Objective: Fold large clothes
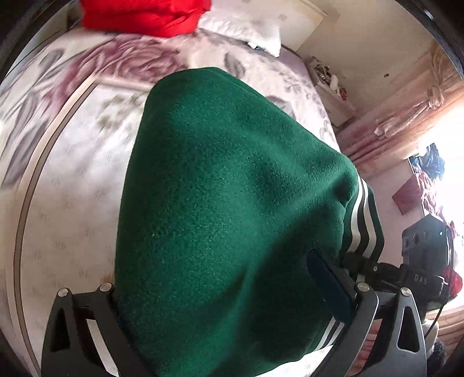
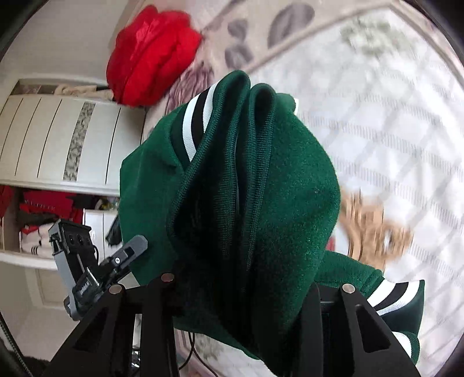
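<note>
A dark green fleece jacket (image 1: 232, 203) with white and black striped ribbed trim (image 1: 362, 220) fills the left wrist view, held up above the bed. My left gripper (image 1: 232, 313) is shut on the jacket, its fingertips buried in the cloth. In the right wrist view the same jacket (image 2: 275, 188) hangs bunched in folds, its striped trim (image 2: 197, 116) showing. My right gripper (image 2: 246, 307) is shut on that bunched cloth. The other gripper (image 2: 87, 261) shows at lower left, close by.
A bed with a floral cover (image 1: 72, 174) lies below. A red garment (image 1: 145, 14) lies folded near a white pillow (image 1: 246, 29); it also shows in the right wrist view (image 2: 150, 55). A wardrobe (image 2: 58, 145) stands left, pink curtains (image 1: 406, 116) right.
</note>
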Tool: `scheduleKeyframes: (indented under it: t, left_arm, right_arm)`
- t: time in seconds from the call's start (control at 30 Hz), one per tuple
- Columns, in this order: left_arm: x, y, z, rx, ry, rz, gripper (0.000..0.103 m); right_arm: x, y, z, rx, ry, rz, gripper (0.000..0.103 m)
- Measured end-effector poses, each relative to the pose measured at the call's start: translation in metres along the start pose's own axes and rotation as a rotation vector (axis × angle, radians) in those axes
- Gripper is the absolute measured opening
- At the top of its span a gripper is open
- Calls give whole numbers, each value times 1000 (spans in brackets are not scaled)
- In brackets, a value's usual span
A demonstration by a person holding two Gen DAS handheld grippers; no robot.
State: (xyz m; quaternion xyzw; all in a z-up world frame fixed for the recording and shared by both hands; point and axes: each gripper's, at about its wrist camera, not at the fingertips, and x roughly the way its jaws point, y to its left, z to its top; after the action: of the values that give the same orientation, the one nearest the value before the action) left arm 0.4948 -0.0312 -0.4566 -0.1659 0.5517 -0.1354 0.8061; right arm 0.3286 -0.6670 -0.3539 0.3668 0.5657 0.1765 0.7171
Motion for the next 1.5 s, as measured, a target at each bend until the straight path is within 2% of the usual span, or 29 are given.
scheduleKeyframes:
  t: [0.17, 0.3, 0.43, 0.47, 0.57, 0.67, 0.73, 0.8, 0.83, 0.87, 0.9, 0.97, 1.03, 1.07, 1.1, 1.2, 1.23, 1.33, 1.5]
  left_arm:
    - [40, -19, 63, 32, 3, -9, 103]
    - [86, -18, 112, 32, 25, -15, 103]
    - [137, -16, 148, 40, 98, -2, 103]
    - [153, -11, 156, 33, 118, 7, 103]
    - [191, 0, 170, 29, 186, 82, 103]
    - [217, 12, 172, 62, 259, 138, 103]
    - [217, 16, 168, 73, 281, 133, 103]
    - [204, 16, 164, 70, 268, 147, 103]
    - [194, 14, 161, 77, 244, 161, 103]
    - [181, 11, 157, 91, 210, 181, 103]
    - [172, 8, 154, 107, 180, 205, 103]
    - [147, -3, 138, 137, 125, 274, 103]
    - [120, -18, 118, 170, 77, 332, 103]
    - [109, -24, 112, 182, 60, 366, 103]
    - [94, -33, 100, 194, 33, 399, 103]
    - [56, -55, 79, 203, -37, 418, 103]
    - [44, -60, 74, 195, -51, 411, 103]
    - [1, -79, 59, 177, -107, 396, 103]
    - [-80, -117, 40, 182, -193, 388, 103]
  right_arm:
    - [-6, -2, 93, -4, -27, -32, 40]
    - [29, 17, 159, -5, -25, -62, 40]
    - [59, -2, 219, 41, -14, -91, 40]
    - [76, 3, 226, 48, -6, -98, 40]
    - [108, -17, 255, 83, 29, -128, 40]
    - [124, -34, 274, 123, 45, -168, 40]
    - [127, -43, 280, 145, 66, -185, 47]
    - [124, -43, 278, 111, 80, -257, 67]
    - [121, -37, 272, 77, 79, -313, 67]
    - [117, -26, 263, 15, 82, -391, 69]
    - [113, -14, 256, -45, 67, -480, 82]
    - [102, 3, 236, -133, 11, -633, 95]
    - [89, 17, 208, -183, -41, -726, 97]
    - [84, 19, 196, -188, -48, -750, 103]
    - [79, 24, 184, -194, -56, -769, 103]
    - [60, 50, 147, -228, -100, -846, 103]
    - [50, 61, 132, -238, -123, -879, 103]
    - [21, 89, 101, -232, -157, -896, 103]
    - [-48, 152, 42, -269, -286, -964, 103]
